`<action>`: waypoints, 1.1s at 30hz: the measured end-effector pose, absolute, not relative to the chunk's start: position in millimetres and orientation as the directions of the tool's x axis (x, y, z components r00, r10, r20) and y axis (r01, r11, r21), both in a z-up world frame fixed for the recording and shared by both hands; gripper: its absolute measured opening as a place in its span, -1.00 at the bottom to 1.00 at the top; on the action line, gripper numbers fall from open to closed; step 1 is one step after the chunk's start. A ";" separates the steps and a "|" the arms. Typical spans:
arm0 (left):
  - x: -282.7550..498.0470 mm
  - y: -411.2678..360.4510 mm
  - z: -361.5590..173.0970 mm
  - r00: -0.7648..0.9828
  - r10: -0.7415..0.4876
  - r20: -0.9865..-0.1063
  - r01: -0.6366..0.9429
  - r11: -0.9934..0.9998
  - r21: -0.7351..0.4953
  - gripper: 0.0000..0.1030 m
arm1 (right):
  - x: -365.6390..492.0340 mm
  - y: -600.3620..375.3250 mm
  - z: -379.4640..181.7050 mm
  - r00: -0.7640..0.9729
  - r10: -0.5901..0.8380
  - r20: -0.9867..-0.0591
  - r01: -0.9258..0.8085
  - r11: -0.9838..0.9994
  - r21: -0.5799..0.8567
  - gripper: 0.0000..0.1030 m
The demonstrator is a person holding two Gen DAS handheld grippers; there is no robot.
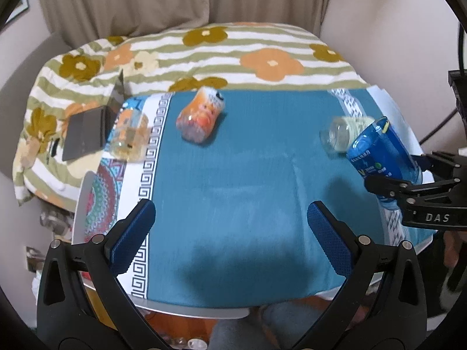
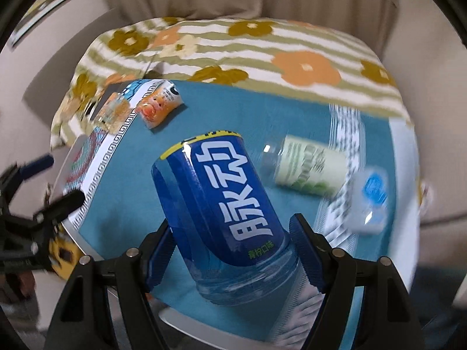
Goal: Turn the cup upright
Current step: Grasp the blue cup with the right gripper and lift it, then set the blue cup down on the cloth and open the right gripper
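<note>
- Nearest the lens, left gripper (image 1: 230, 233): matte black plastic arms with round metal pivot pins, blue knurled rubber pads spread wide, nothing between them; hanging over teal ribbed tablecloth (image 1: 239, 192).
- Far left on the bedding: dark flat rectangular device (image 1: 86, 132), beside a clear cup with orange print (image 1: 130, 134) lying on the cloth's white Greek-key border.
- Further right, mid-cloth: orange cartoon-printed cup (image 1: 200, 118), glossy plastic, lying on its side, well apart from both grippers.
- Centre-right: blue cup (image 2: 221, 204), cut from a translucent blue plastic bottle with a glossy blue label bearing white characters and a yellow rim band; tilted, open end pointing away and up, ribbed clear base toward the lens.
- Right gripper (image 2: 233, 250): blue textured pads clamped on the lower sides of that blue cup, held above the tablecloth.
- Right of it: clear cup with pale green label (image 2: 306, 166) lying sideways on the cloth.
- Far right: blurred white and blue container (image 2: 369, 201) near the table edge.
- Behind: striped flower-print blanket (image 1: 233, 55), soft and rumpled.
</note>
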State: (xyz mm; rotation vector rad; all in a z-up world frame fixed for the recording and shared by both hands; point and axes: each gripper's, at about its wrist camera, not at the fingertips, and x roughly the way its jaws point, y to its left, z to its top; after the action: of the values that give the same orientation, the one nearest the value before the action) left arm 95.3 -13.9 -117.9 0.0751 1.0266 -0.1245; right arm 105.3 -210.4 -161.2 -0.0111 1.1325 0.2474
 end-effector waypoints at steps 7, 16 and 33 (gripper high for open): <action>96.1 7.8 -149.8 0.452 -0.101 -0.886 0.193 0.981 -0.013 1.00 | 96.4 -187.0 -201.4 0.401 0.194 -0.895 0.011 0.976 0.216 0.41; 97.7 35.5 -177.8 0.404 -0.120 -0.907 0.210 0.977 -0.036 1.00 | 94.5 -166.1 -239.2 0.412 0.161 -0.897 0.194 0.946 0.259 0.41; 104.3 42.2 -184.5 0.384 -0.149 -0.911 0.242 0.969 -0.056 1.00 | 91.3 -165.2 -249.5 0.419 0.133 -0.898 0.309 0.909 0.279 0.47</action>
State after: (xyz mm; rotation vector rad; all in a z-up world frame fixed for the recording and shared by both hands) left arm 104.3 42.2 -184.5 0.0910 1.1508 -0.2497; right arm 91.3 -165.2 -249.5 0.4400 1.1430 -0.1149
